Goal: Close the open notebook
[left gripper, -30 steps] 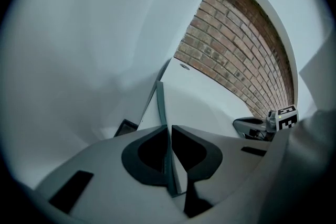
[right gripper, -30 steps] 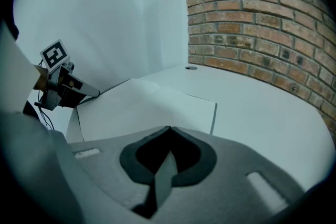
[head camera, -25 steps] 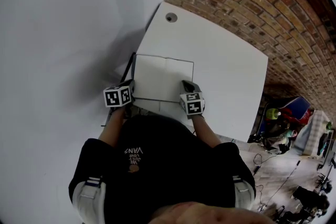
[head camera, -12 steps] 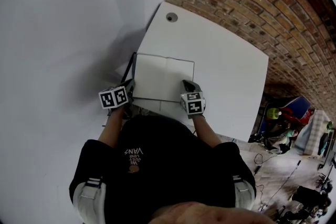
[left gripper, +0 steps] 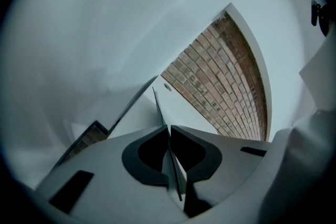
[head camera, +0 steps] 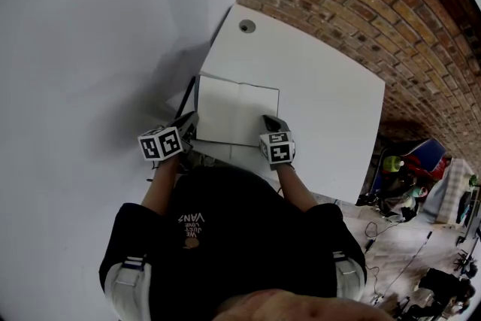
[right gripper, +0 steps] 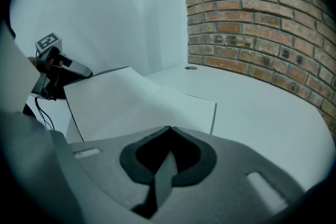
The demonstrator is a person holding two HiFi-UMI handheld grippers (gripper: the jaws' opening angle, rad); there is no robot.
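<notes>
Your left gripper (left gripper: 168,126) is clamped shut on the left leaf (right gripper: 102,94) of the notebook (head camera: 239,113). In the left gripper view the leaf runs edge-on up from between the jaws. In the head view it stands tilted up off the white tabletop (head camera: 323,86) at the notebook's left side, near the middle of the frame.

Your right gripper (right gripper: 168,129) also has its jaws together, on what looks like the near edge of the right-hand page. That puts it at the notebook's lower right corner in the head view, so the book is anchored there.

The job now, as I judge it, is to carry the raised leaf over the spine. Swing your left gripper in a round arc toward the right of the frame, with the spine as the hinge. Do not drag the leaf sideways, or the book will slide or the paper will buckle. Hold firm with the right gripper until the leaf passes upright. It sits where the leaf must land, so let go there and draw it toward the bottom of the frame before the leaf comes down
</notes>
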